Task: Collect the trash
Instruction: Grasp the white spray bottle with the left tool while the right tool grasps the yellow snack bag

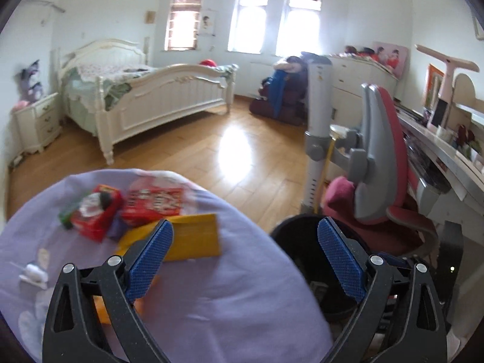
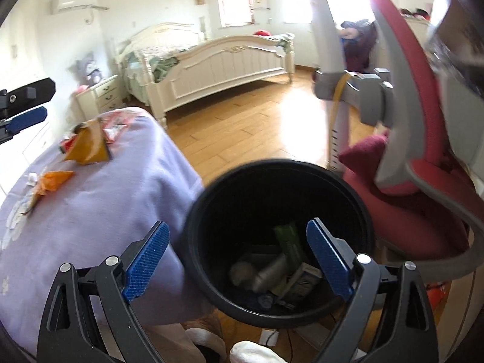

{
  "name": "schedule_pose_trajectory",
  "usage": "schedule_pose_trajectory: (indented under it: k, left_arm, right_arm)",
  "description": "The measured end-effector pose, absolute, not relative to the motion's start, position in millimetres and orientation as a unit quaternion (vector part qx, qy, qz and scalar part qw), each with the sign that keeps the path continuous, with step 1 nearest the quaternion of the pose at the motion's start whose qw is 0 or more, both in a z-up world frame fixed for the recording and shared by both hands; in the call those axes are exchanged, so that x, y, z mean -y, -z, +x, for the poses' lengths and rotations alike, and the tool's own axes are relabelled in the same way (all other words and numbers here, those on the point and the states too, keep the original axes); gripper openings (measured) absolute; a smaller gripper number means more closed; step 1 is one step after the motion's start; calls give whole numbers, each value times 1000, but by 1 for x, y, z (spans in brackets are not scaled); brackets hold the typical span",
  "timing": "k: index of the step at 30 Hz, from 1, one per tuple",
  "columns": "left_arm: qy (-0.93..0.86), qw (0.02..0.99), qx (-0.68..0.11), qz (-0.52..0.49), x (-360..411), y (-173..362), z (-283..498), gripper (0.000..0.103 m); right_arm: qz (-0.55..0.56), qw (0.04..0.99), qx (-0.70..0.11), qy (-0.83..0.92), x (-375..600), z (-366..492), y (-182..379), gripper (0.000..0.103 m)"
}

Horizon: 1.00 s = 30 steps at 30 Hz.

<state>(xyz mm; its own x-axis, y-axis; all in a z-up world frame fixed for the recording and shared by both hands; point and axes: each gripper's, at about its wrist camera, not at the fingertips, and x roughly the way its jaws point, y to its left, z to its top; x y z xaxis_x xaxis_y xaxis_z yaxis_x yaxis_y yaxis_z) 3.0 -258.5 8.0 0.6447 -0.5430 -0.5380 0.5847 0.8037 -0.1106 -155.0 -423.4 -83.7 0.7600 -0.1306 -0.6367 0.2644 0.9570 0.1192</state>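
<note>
My left gripper (image 1: 245,224) is open and holds nothing, over the near edge of a round table in a purple cloth (image 1: 211,302). On the cloth lie red snack boxes (image 1: 151,204), a yellow packet (image 1: 193,239), an orange wrapper (image 1: 101,308) and a crumpled white tissue (image 1: 33,272). A black bin (image 1: 287,227) stands right of the table. My right gripper (image 2: 238,225) hangs open and empty above the black bin (image 2: 272,163), which holds a green packet (image 2: 287,239), a grey bottle (image 2: 269,272) and a white carton (image 2: 302,281). The left gripper (image 2: 30,106) shows at the far left edge.
A red and grey chair (image 2: 423,205) stands right beside the bin, with a grey pole (image 1: 316,133) and a cluttered desk (image 1: 438,157) behind it. A white bed (image 1: 157,96) and bare wooden floor (image 1: 236,157) lie beyond. Light slippers (image 2: 251,351) are below the bin.
</note>
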Motion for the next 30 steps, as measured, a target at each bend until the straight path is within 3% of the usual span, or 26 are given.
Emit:
schedule_pose_trajectory:
  k: [6,11,30]
  left_arm:
    - [156,950,-270,36,136,-22,19,95]
    - [92,942,-323,-14,52,1,36,95]
    - [100,907,-409,-3,39,63,81,95]
  right_arm:
    - [61,948,-310,37,373,-124,39,91]
    - [25,952,-306,8,335,-107,19,91]
    - [32,940,-338,-21,312,-51,19,91]
